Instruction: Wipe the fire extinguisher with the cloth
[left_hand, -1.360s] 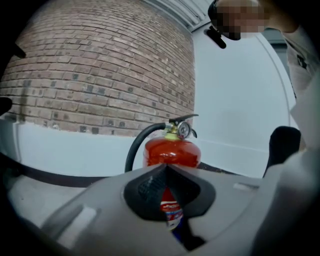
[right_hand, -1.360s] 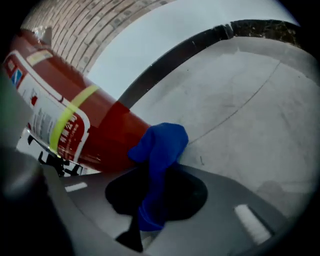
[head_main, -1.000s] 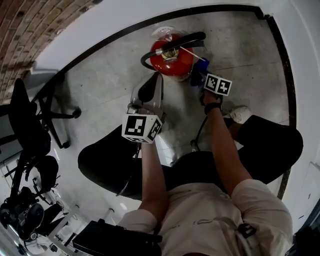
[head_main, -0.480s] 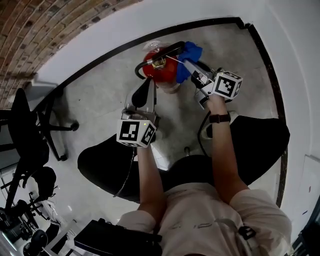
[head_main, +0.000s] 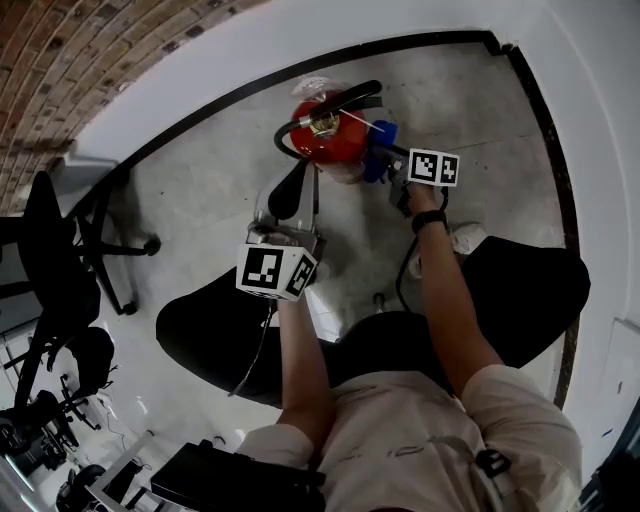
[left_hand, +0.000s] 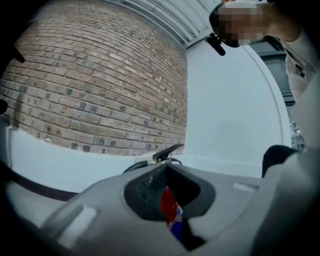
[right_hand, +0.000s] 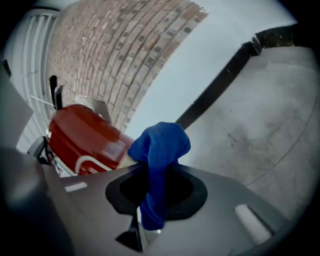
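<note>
- We're over a grey concrete floor (head_main: 220, 180), with a white wall (head_main: 200, 70) curving round it, black skirting (head_main: 420, 42) at its foot and a brick wall (head_main: 80, 60) up at the left.
- A black office chair (head_main: 60, 250) stands off to the left, well apart from the action.
- The fire extinguisher (head_main: 335, 145) stands on the floor near the skirting, seen from above: red body, black lever (head_main: 350, 98) on top, black hose (head_main: 283, 140) looping off its left side.
- The right gripper (right_hand: 155, 175) has its jaws pinched tight on the blue cloth (right_hand: 161, 145), which bunches up above the jaws and presses against the extinguisher's right side.
- The left gripper (left_hand: 163, 167) hangs just short of the extinguisher, jaws closed together with nothing between them.
- Half a second ago the cloth was up by the lever. It has now come down the red body's right flank, and the right gripper has dropped with it!
- The left gripper has barely budged.
</note>
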